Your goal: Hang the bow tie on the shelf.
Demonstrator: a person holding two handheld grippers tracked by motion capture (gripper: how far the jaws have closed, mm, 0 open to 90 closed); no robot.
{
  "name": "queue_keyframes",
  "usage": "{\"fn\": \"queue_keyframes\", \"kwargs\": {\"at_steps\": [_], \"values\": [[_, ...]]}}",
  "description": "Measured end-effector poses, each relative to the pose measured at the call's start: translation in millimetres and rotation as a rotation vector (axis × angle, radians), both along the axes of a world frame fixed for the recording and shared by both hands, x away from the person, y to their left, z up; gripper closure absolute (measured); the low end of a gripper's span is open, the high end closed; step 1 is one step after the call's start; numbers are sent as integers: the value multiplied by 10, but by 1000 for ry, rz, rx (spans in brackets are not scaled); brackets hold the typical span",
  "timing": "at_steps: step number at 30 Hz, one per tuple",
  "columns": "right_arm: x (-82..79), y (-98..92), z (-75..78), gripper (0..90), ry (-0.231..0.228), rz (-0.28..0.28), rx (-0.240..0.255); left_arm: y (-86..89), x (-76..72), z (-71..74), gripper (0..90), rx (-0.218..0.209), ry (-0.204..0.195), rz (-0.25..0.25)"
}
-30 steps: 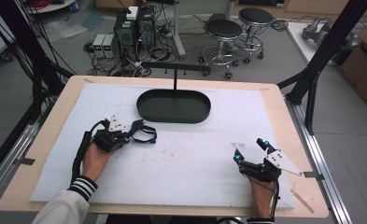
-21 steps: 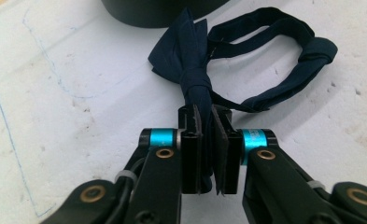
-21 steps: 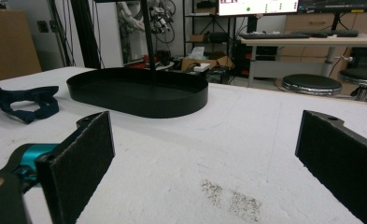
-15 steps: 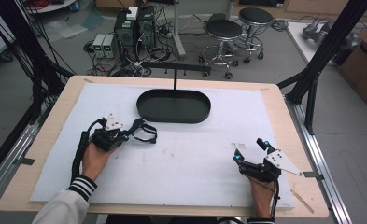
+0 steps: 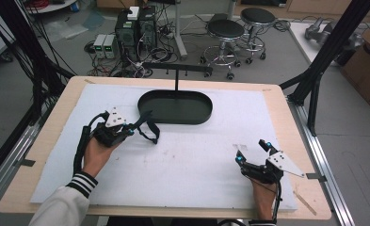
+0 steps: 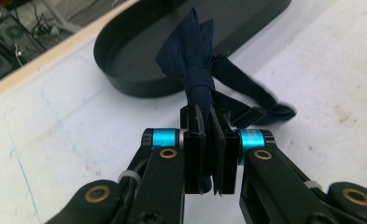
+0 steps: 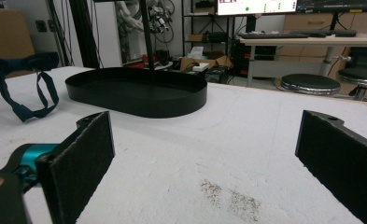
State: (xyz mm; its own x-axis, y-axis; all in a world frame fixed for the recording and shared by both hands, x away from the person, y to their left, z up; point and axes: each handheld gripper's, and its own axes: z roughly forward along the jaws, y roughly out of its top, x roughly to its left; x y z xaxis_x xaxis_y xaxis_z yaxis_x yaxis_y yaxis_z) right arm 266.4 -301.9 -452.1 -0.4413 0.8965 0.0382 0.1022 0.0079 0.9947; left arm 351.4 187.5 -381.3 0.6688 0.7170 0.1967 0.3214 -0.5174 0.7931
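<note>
**Bow tie pinched and lifted beside the tray**

High view: the left gripper (image 5: 140, 123) sits left of centre on the white mat (image 5: 197, 160), its jaws pinching a dark blue bow tie (image 5: 147, 129) just in front of the black oval tray (image 5: 175, 107). The strap dangles in a loop. The left hand (image 5: 95, 153) reaches in from the bottom, angled toward the tray. The right gripper (image 5: 252, 153) rests near the right edge, well apart.

Left gripper view: the jaws press together on the bow tie's (image 6: 197, 60) wing, knot just beyond, with the tray (image 6: 139, 60) behind.

Right gripper view: the jaws stand spread wide and empty; the tray (image 7: 137, 91) and bow tie (image 7: 20, 70) are ahead.

The pick-up looks done. The next move probably calls for carrying it over the rim with the strap clear.
</note>
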Motion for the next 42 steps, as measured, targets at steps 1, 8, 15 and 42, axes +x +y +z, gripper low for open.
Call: {"fn": "queue_keyframes", "kwargs": {"at_steps": [1,8,15,42], "values": [[0,0,0,36,0,0,0,0,0,0,844,0,0,0],[0,1,0,36,1,-2,1,-60,4,169,844,-3,-35,-38],[1,0,1,36,3,-2,1,-108,36,256,844,-24,-69,-53],[0,-2,1,36,4,-1,3,-430,352,679,844,-100,-168,-109]]}}
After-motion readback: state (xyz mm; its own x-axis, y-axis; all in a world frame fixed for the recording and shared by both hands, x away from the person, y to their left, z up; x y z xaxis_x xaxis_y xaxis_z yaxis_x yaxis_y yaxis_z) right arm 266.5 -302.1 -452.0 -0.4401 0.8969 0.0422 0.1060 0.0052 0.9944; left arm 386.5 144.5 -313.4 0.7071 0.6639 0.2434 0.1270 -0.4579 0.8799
